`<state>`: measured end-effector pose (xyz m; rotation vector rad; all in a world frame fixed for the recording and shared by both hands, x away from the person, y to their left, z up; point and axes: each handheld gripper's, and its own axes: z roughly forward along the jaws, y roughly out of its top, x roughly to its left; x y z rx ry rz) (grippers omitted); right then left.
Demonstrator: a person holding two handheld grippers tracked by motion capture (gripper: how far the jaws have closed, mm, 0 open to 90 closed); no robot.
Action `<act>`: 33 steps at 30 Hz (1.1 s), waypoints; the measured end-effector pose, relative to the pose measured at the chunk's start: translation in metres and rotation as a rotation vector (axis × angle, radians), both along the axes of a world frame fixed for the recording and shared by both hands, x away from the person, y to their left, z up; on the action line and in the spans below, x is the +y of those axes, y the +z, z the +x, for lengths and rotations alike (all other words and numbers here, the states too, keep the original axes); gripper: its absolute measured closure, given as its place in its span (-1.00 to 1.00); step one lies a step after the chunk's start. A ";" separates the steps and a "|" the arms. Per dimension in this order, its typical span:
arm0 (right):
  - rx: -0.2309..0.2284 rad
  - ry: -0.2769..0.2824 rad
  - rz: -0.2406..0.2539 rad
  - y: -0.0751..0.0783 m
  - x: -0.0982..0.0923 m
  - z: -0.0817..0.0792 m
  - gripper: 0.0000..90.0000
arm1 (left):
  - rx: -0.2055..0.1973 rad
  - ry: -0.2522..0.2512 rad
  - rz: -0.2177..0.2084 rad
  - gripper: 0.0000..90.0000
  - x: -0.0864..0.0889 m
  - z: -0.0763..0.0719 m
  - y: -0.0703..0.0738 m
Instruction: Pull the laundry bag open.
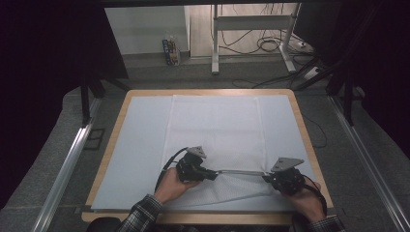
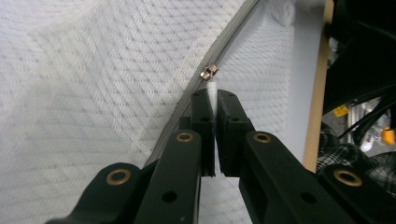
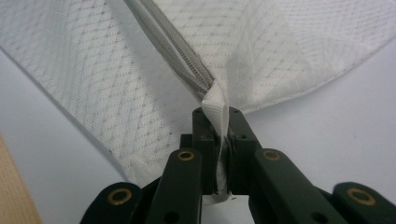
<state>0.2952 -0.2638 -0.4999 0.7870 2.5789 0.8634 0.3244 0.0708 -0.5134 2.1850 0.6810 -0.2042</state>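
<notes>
Wood table [image 1: 302,126] w/ pale sheet [image 1: 140,145] — white zippered cover [image 1: 217,130] on top.

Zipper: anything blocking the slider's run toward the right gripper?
Nothing visible. The slider sits just past the left gripper, which pinches its white pull. The zipper runs taut and bare to the right gripper, shut on the cloth at the zipper's end.

The room around the table [image 1: 114,145] is very dark, but the tabletop is softly lit. In both gripper views the black jaws are blurry (very close), the white cloth [image 2: 84,93] beyond them sharper.
</notes>
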 end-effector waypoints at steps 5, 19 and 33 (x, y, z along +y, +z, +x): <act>-0.001 0.002 0.002 0.000 0.000 0.000 0.87 | -0.004 0.013 0.001 0.94 0.005 -0.001 0.000; 0.000 -0.002 0.001 0.000 -0.001 0.000 0.87 | 0.008 0.064 0.014 0.94 0.028 -0.005 -0.003; 0.000 -0.001 0.002 0.000 -0.002 0.000 0.87 | 0.020 0.118 0.018 0.94 0.054 -0.014 -0.003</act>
